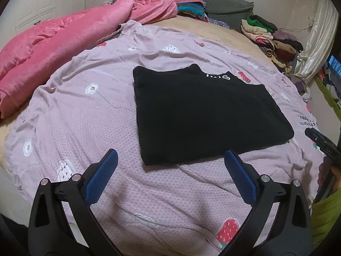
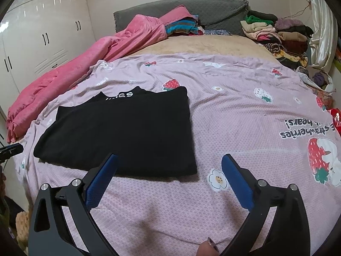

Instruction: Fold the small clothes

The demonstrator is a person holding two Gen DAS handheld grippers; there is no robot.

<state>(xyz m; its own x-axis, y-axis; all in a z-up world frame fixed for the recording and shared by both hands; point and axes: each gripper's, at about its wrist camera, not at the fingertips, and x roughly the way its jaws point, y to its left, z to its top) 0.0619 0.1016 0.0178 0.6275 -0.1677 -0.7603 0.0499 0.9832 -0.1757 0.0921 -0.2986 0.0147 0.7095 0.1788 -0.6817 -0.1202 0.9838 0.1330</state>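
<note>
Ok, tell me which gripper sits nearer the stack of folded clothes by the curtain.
Right, narrowly. The right gripper hovers open off the black shirt's right corner, the side the stack is on. The left gripper, also open, is at the shirt's opposite near corner.

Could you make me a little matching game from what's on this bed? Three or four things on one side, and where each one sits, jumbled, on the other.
Things:
1. black garment
2. pink blanket
3. pile of mixed clothes
4. strawberry-print sheet

Places:
A. bunched along the bed's edge beside the wardrobe
B. stacked in the far corner by the curtain
C. spread flat over the near part of the bed
D. lying folded on the sheet, in front of the open jaws

Pairs: 1-D, 2-A, 3-B, 4-C
</note>
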